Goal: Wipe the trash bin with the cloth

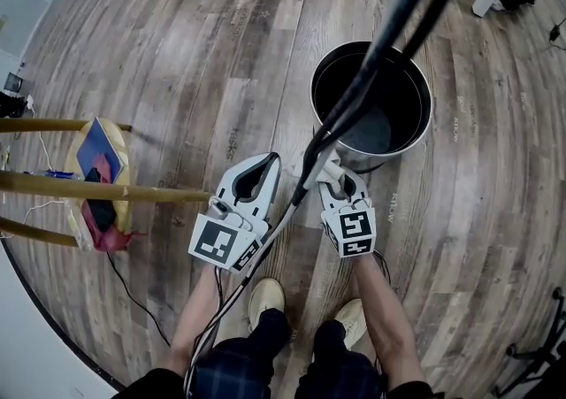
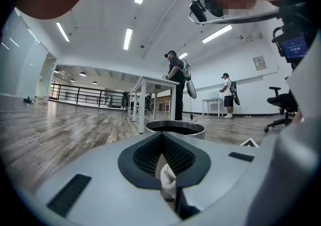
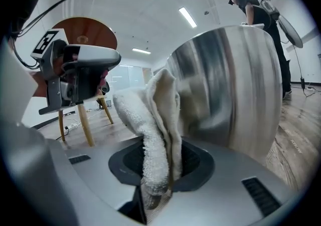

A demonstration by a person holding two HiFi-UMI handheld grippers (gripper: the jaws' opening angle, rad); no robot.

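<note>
Thick black cables (image 1: pixel 389 43) cross right under our head camera and run down toward the two tools we hold. Our right hand-held gripper (image 1: pixel 332 174) is clamped on the white cloth (image 3: pixel 156 130). Its own view shows the terry folded lengthwise, pinched low between the jaws and standing up out of them, with the top flopping toward the trash bin (image 3: pixel 235 89). That steel wall fills the space directly behind the cloth, and a pale reflection of the cloth shows in it. We cannot tell whether fabric and metal actually touch. From above, this gripper's tip sits at the lower left of the bin's outer wall, below the rim. The bin stands upright on the wooden floor (image 1: pixel 177 52).

Our left hand-held gripper (image 1: pixel 265 164) hangs just beside the right one, off the bin and pointing roughly the same way. Its jaws meet at the tips. Low in the slot between them, its view shows a small white lump that we cannot identify. Well off to our left stands a wooden stool (image 1: pixel 99 178) with bright items on it. Our two pale shoes (image 1: pixel 265 298) are planted just behind both grippers.
</note>
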